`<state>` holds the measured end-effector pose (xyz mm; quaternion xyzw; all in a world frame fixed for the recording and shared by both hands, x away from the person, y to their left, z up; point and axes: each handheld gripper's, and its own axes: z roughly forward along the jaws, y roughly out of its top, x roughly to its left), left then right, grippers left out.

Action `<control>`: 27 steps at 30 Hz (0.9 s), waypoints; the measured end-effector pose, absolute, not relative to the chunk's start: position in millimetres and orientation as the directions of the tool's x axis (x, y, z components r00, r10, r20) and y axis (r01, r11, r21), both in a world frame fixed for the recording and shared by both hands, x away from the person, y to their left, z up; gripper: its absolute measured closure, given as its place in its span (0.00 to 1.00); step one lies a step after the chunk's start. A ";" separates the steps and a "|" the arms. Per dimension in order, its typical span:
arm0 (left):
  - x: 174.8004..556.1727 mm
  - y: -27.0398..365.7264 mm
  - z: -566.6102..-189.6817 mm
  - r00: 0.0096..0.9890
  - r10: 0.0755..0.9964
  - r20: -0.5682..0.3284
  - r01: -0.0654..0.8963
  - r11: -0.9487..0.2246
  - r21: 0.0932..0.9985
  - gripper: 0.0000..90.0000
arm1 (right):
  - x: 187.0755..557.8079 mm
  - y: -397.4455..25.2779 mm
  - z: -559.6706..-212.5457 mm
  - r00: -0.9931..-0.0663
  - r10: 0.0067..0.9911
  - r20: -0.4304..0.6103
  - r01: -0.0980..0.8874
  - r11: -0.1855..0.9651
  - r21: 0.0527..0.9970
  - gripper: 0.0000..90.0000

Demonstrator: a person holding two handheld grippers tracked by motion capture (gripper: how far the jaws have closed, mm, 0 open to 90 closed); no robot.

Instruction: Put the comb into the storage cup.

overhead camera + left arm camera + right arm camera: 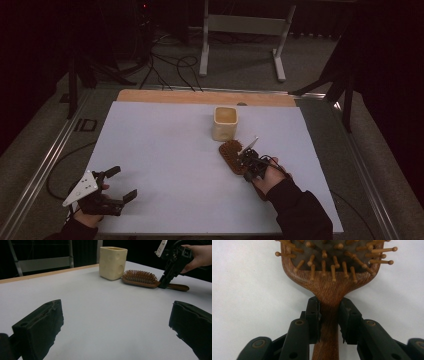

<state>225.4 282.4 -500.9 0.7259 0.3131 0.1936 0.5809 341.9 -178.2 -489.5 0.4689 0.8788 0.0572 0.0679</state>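
Note:
A wooden hairbrush (231, 154) lies bristles up on the white table sheet (165, 150), just in front of a cream square cup (225, 123). My right gripper (248, 161) is shut on the brush's neck, where head meets handle; in the right gripper view its jaws press both sides of the hairbrush (329, 287). My left gripper (125, 183) rests open near the front left corner, nothing between its jaws. The left gripper view shows the cup (112, 262), the brush (140, 278) and the right gripper (162, 285) far ahead.
A bare wooden strip (200, 96) runs along the table's back edge. Beyond it stand a white metal frame (245, 30) and loose cables (170, 70) on the floor. Metal rails (50, 160) flank the table.

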 end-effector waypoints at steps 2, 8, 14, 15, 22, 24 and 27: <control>225.6 282.4 -501.0 0.729 0.679 -0.084 0.230 -0.128 0.965 0.00 | 339.4 -180.0 -489.9 -0.541 0.839 -0.061 0.820 0.542 0.185 0.81; 225.9 281.9 -501.3 0.730 0.679 -0.083 0.232 -0.132 0.964 0.00 | 334.0 -182.1 -490.8 -0.558 0.827 -0.068 0.799 0.557 0.225 0.82; 226.0 282.2 -501.3 0.728 0.681 -0.083 0.233 -0.131 0.964 0.00 | 326.7 -187.0 -492.3 -0.561 0.825 -0.070 0.781 0.555 0.288 0.82; 226.0 282.1 -501.3 0.728 0.681 -0.083 0.233 -0.131 0.964 0.00 | 325.9 -187.7 -492.5 -0.558 0.827 -0.067 0.780 0.551 0.296 0.82; 226.1 282.2 -501.3 0.728 0.681 -0.082 0.233 -0.132 0.963 0.00 | 316.7 -191.0 -494.2 -0.576 0.812 -0.095 0.736 0.567 0.370 0.82; 226.1 282.1 -501.4 0.728 0.681 -0.083 0.233 -0.132 0.963 0.00 | 314.5 -192.6 -494.2 -0.579 0.810 -0.090 0.729 0.564 0.388 0.82; 226.2 281.9 -501.5 0.728 0.680 -0.081 0.233 -0.135 0.963 0.00 | 311.2 -195.1 -492.2 -0.584 0.807 -0.085 0.712 0.560 0.423 0.82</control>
